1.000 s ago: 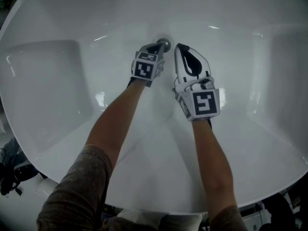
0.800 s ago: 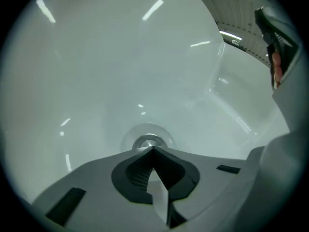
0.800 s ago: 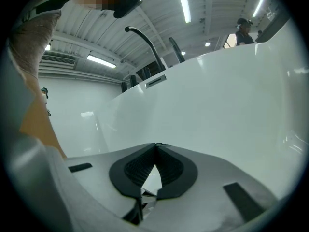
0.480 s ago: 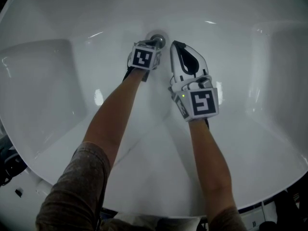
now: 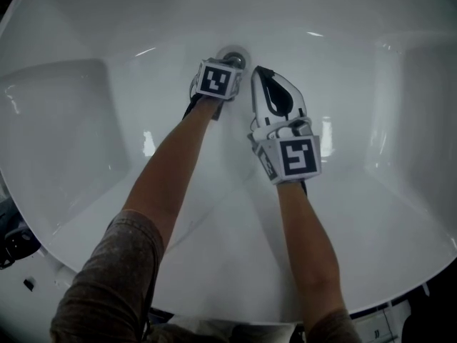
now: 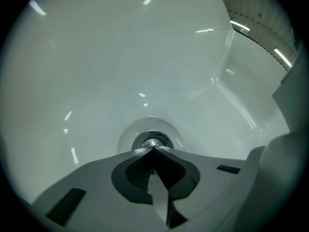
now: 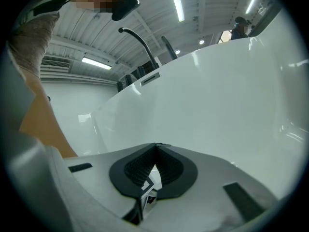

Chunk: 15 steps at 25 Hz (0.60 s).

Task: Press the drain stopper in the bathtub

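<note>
The drain stopper [image 5: 235, 57] is a small round metal cap set in a shallow ring in the floor of the white bathtub [image 5: 357, 84], at the upper middle of the head view. In the left gripper view it sits just below the frame's centre [image 6: 152, 142]. The left gripper [image 5: 230, 65] is right at it: both jaws are pressed together to a single point with nothing between them, and that point meets the near edge of the stopper directly ahead along the gripper's own line. Whether the tip actually bears on the metal or hangs a hair above it, I cannot tell. Being round, the stopper has no long axis to line up with, so the coming push looks like a matter of driving the joined tips a little forward and down onto the cap's middle. The right gripper [image 5: 258, 71] lies just to the right of the stopper in the head view, near but apart from it, its jaws likewise closed on nothing. Its own view looks up the tub wall toward a dark curved faucet [image 7: 137, 40], away from the drain, so the left is the nearer and better aimed.
</note>
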### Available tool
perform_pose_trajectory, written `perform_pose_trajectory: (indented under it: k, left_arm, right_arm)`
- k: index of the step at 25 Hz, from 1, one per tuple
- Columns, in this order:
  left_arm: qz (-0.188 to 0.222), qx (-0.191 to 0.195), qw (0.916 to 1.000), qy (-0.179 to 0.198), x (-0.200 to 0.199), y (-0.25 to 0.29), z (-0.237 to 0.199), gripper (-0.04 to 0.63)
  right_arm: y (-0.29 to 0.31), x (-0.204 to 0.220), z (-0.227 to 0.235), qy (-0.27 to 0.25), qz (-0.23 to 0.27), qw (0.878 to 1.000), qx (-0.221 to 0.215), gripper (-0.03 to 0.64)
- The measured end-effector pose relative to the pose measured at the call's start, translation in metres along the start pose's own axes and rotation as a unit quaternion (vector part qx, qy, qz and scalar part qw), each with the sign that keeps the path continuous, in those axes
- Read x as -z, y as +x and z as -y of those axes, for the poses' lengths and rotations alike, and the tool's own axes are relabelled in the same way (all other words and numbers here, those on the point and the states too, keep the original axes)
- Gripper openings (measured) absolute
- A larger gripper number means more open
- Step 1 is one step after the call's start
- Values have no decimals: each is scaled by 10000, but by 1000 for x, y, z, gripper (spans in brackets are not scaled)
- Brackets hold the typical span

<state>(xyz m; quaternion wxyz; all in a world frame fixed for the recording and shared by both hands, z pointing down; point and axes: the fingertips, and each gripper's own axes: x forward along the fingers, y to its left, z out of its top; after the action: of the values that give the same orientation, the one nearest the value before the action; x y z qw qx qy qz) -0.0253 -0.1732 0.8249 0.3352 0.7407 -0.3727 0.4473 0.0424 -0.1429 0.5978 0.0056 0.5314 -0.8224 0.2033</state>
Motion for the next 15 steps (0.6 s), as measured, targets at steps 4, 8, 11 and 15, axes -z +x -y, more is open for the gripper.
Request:
perform_pose_trajectory:
  k: [4, 8, 11, 15]
  left_arm:
    - [97, 117, 9998, -84, -3, -2, 0, 5]
    - [325, -11, 9992, -224, -3, -7, -1, 5]
    - [395, -2, 9988, -276, -5, -10, 1, 3]
    - [232, 132, 9983, -516, 5, -20, 13, 3]
  right_arm:
    - [0, -2, 1, 31, 7, 10000, 14, -2]
    - [-1, 0, 1, 23, -26, 10000, 0, -2]
    - [-3, -2, 0, 20, -44, 10000, -7, -2]
    - [-7, -12, -10, -99, -99, 9999, -82, -2]
